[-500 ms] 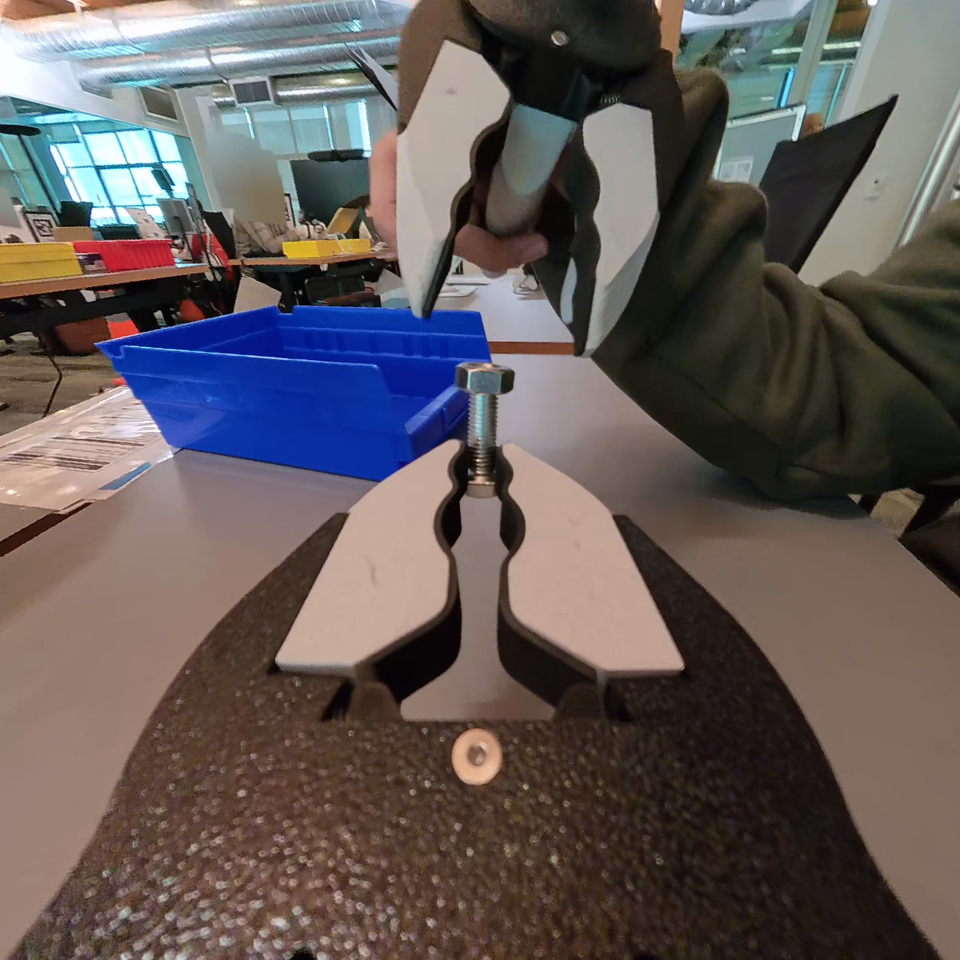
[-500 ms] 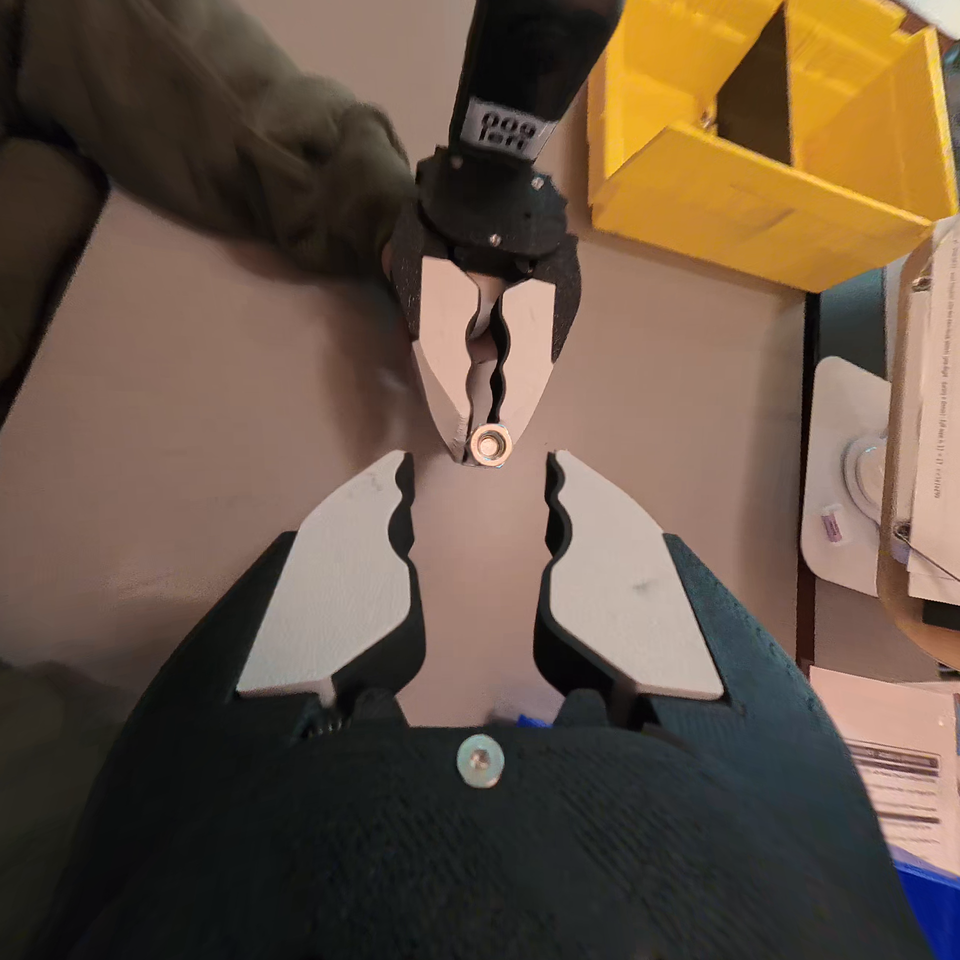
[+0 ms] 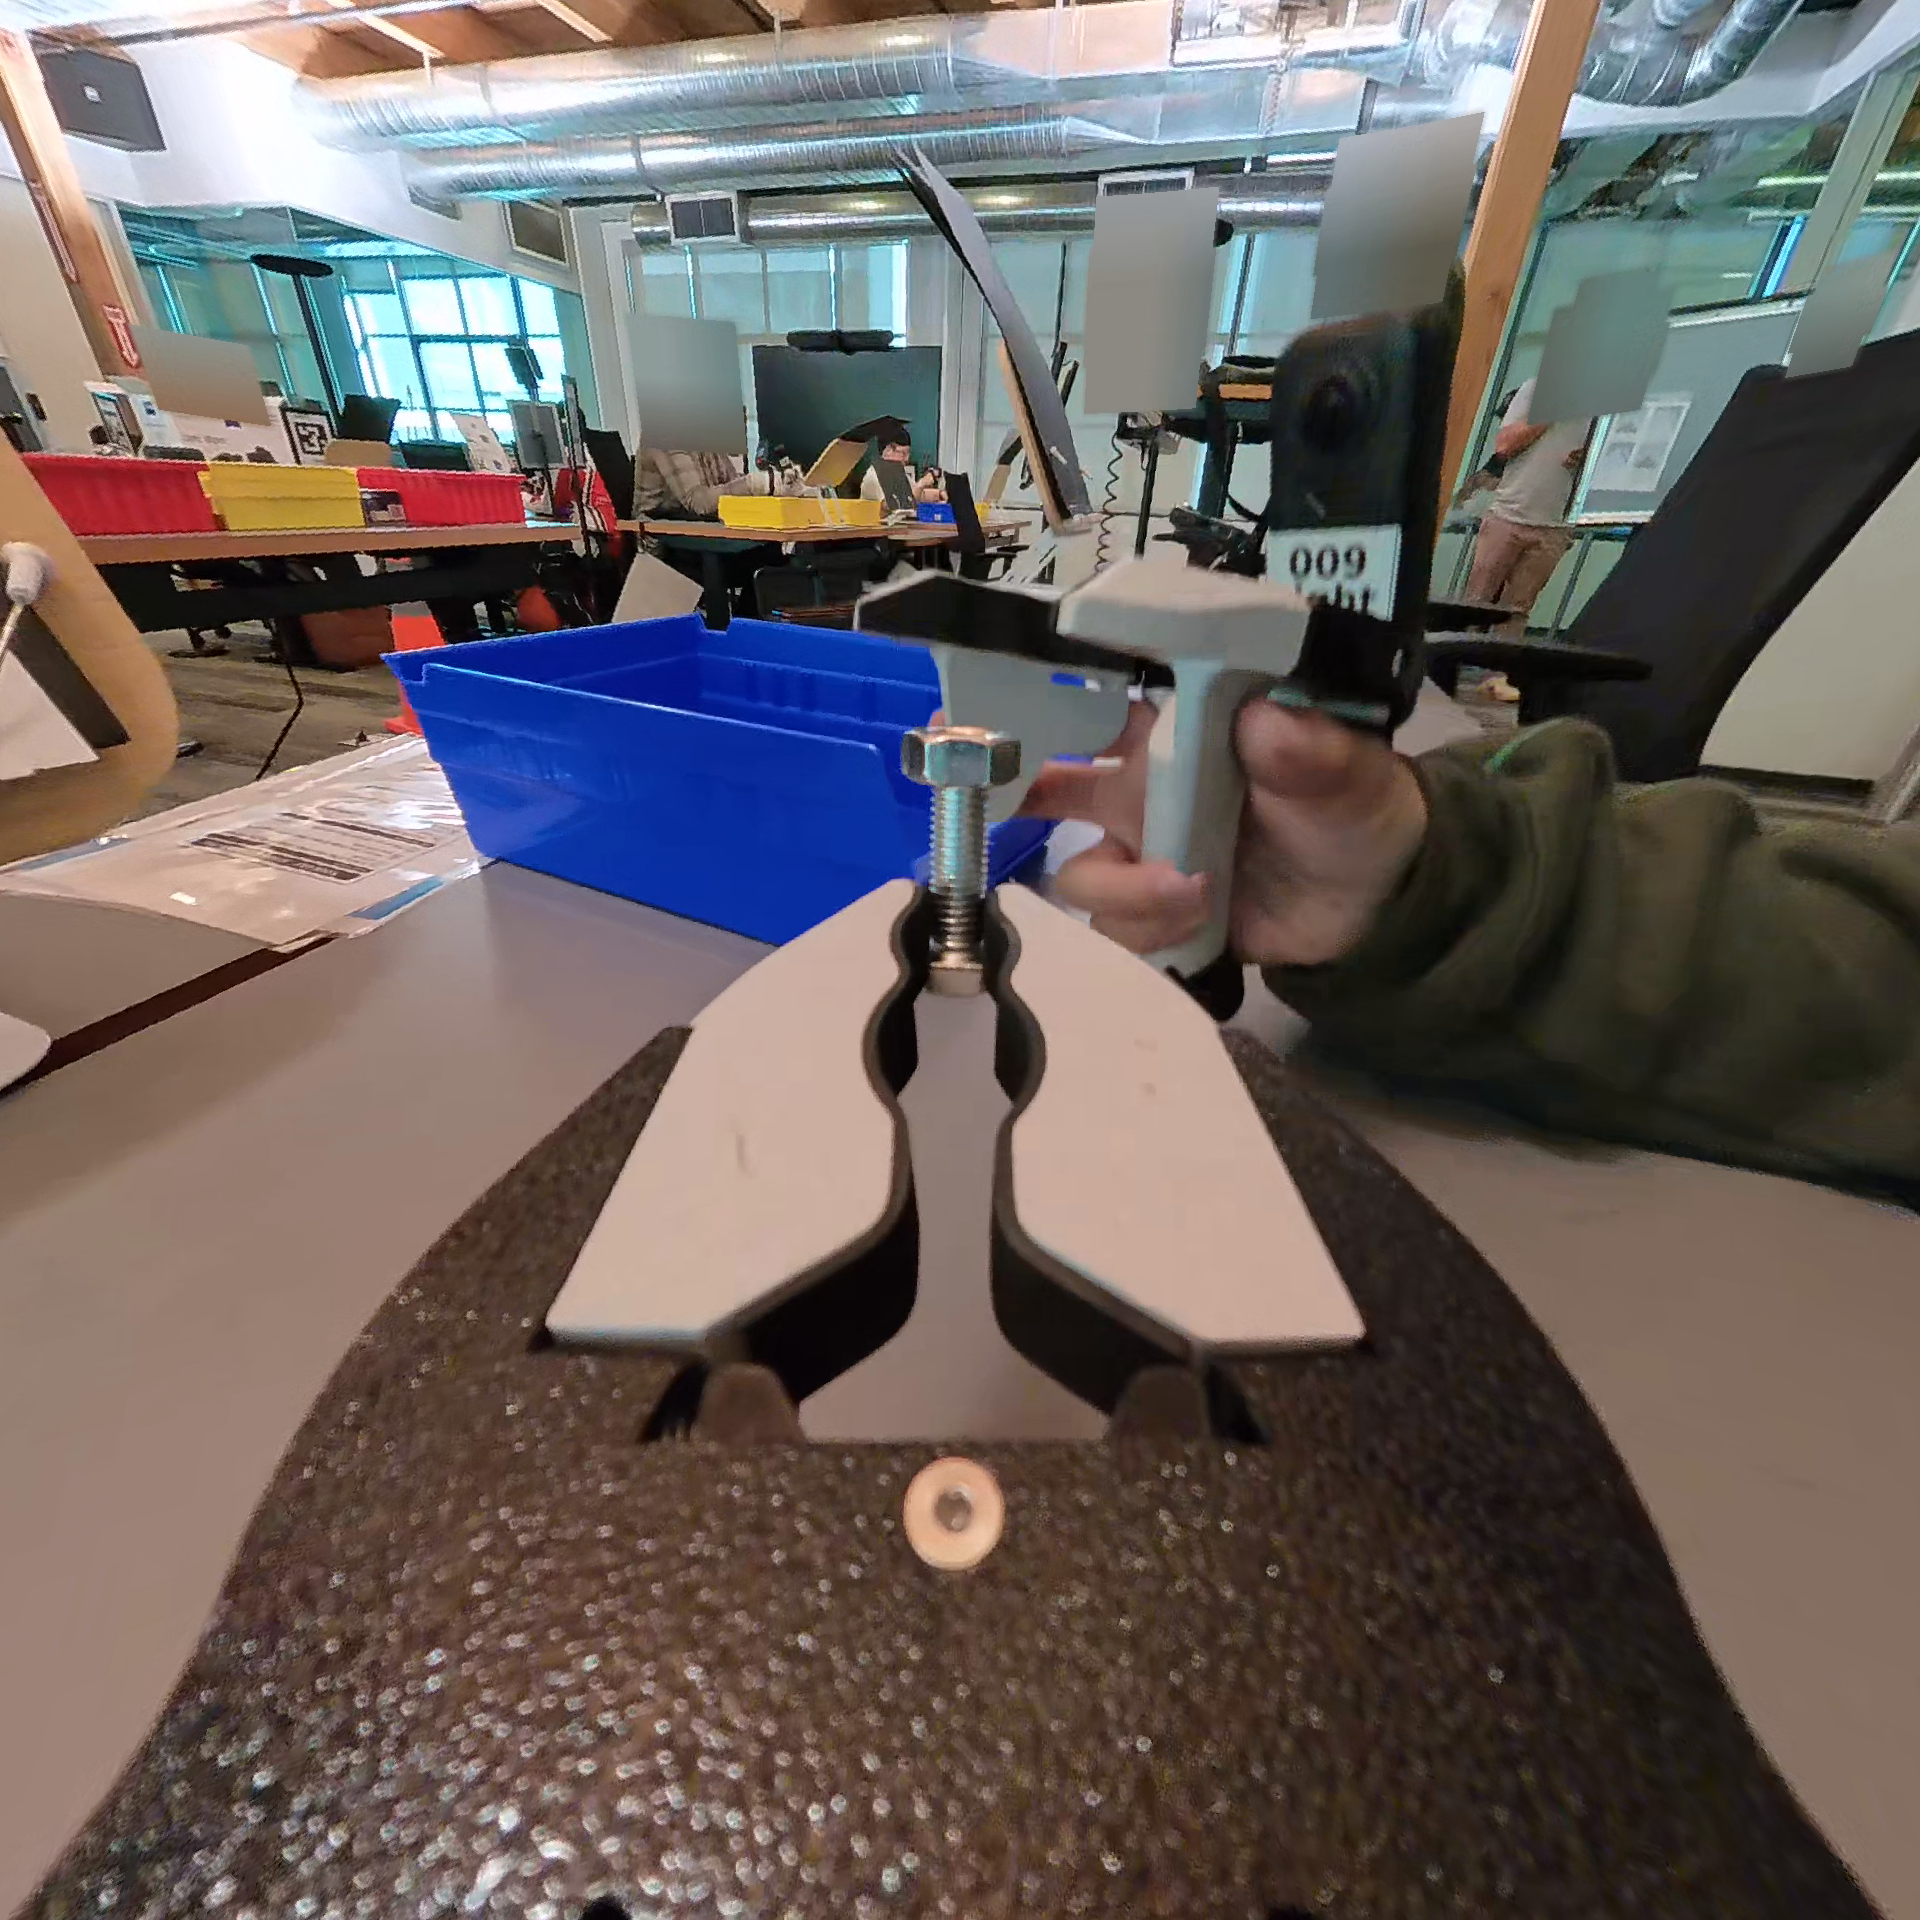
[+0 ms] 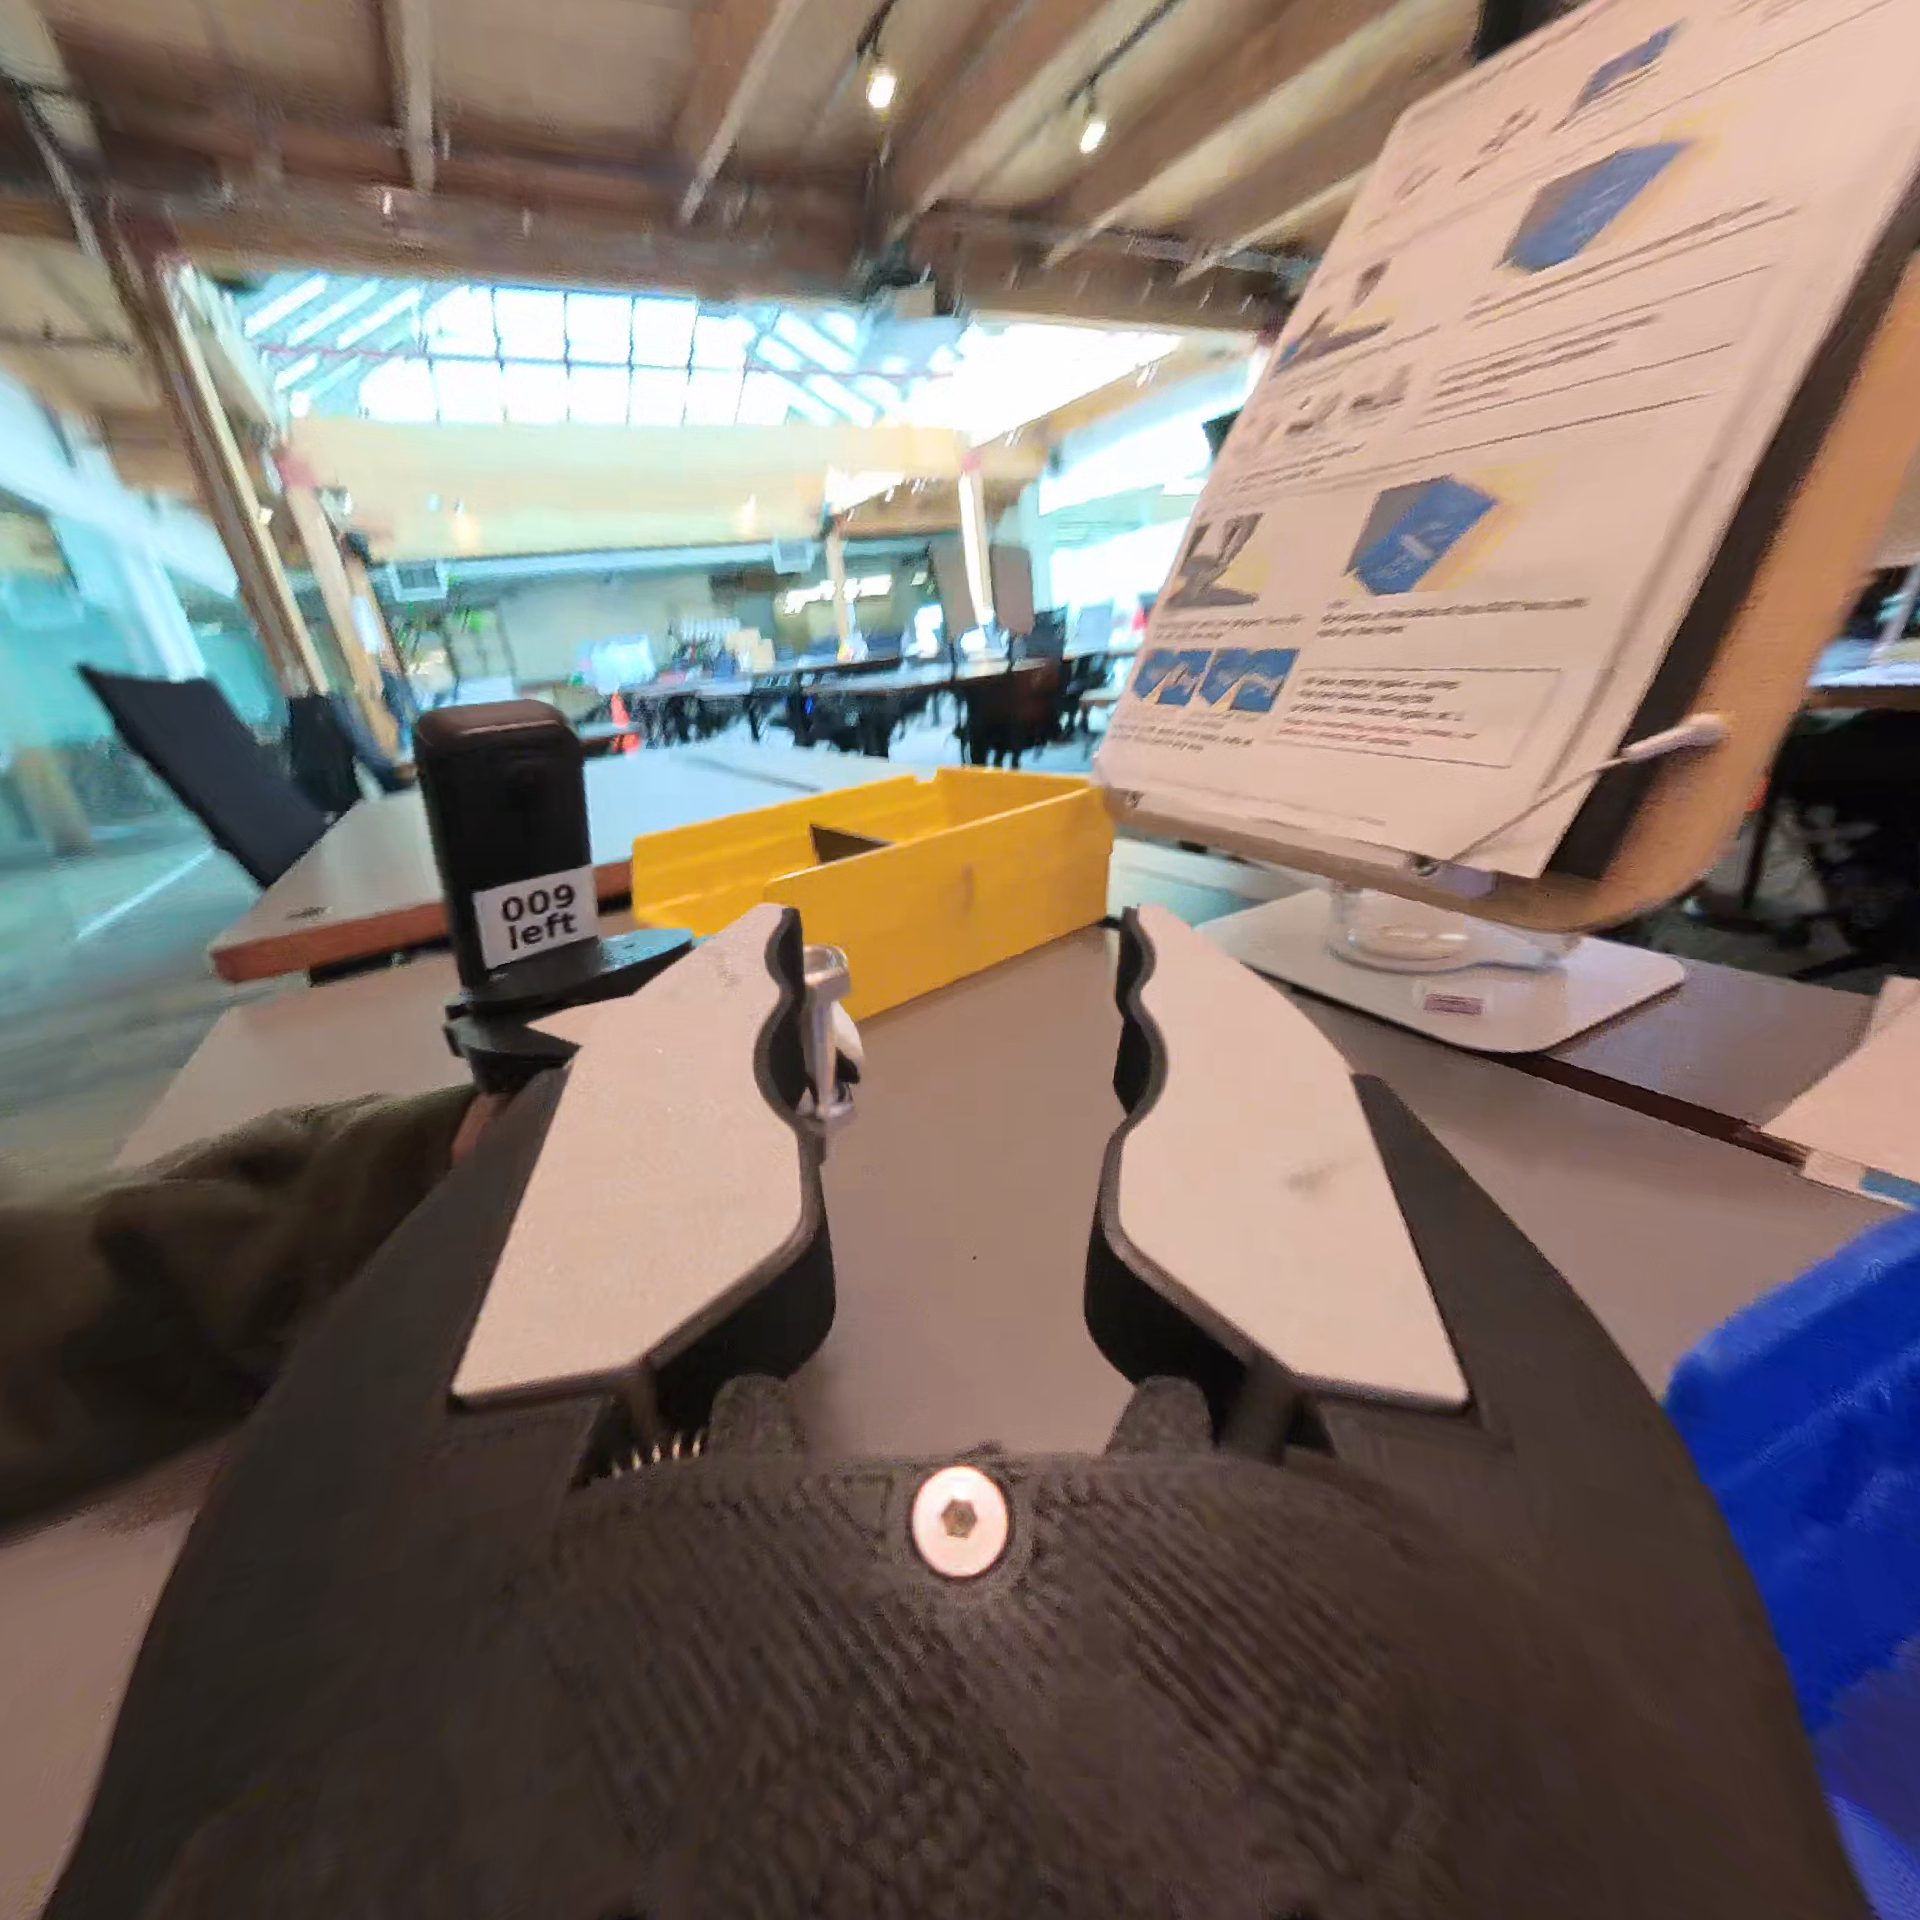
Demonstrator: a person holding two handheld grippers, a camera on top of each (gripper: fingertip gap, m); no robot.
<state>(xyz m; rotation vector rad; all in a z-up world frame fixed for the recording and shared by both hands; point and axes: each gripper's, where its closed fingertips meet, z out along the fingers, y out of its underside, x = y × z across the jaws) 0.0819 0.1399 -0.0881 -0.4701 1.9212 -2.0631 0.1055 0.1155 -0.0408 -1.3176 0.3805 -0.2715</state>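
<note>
My left gripper is shut on the threaded end of a silver hex bolt and holds it upright, head up, just above the grey table. My right gripper is open and level. The bolt stands between its fingers, close to the inner edge of the left finger; I cannot tell whether they touch. In the left wrist view the right gripper shows side-on behind the bolt head, held by a hand in a green sleeve.
A blue bin stands behind the bolt, and its corner shows at the right. A yellow bin sits ahead of the right gripper. A document stand with a printed sheet is at the right. Papers lie at the left. The tips of one gripper are about 6 cm away from the tips of the other.
My right gripper has swung from pointing down over the bolt head to lying level beside the bolt, still open. My left gripper still holds the bolt upright.
</note>
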